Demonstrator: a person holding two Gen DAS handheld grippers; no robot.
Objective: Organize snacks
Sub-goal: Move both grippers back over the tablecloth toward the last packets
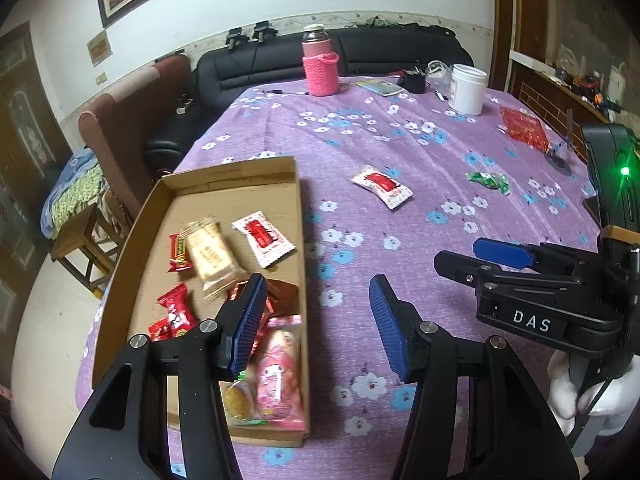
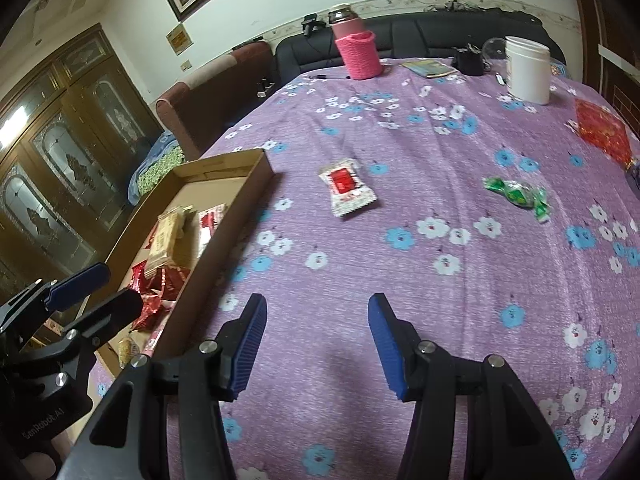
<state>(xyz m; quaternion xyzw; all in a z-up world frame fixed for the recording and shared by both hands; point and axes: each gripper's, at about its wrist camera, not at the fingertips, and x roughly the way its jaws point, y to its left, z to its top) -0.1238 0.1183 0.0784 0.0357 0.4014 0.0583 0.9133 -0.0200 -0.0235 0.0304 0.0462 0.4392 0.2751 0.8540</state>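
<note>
Both tools are empty. The left hand-held gripper (image 1: pixel 318 322) hangs with its fingers spread over the right wall of the cardboard box (image 1: pixel 298 208), and the right hand-held gripper (image 2: pixel 317 338) is likewise spread wide above bare purple cloth on the surface (image 2: pixel 400 280).

Most snacks already lie in the box: a pale biscuit pack (image 1: pixel 210 256), a red-and-white sachet (image 1: pixel 263 239), small red candies (image 1: pixel 174 306) and a pink pack (image 1: pixel 278 380) at the near end.

Two snacks are left out, it seems: a second red-and-white sachet (image 2: pixel 346 188) beyond the right gripper, well apart from the box, and a green wrapped candy (image 2: pixel 518 196) further right.

The next pick is probably the loose sachet. It lies flat and thin, so the fingers should come down straddling its narrow width and close low, touching the cloth, or they may pinch only a crimped edge and let it slip.

The cloth between the gripper and the sachet is open. The box wall stands just left of that path; lift the sachet above it before dropping. The box's far half has free floor. A pink-sleeved bottle (image 2: pixel 358 54) and a white jar (image 2: pixel 527 70) stand far off, out of the way.
</note>
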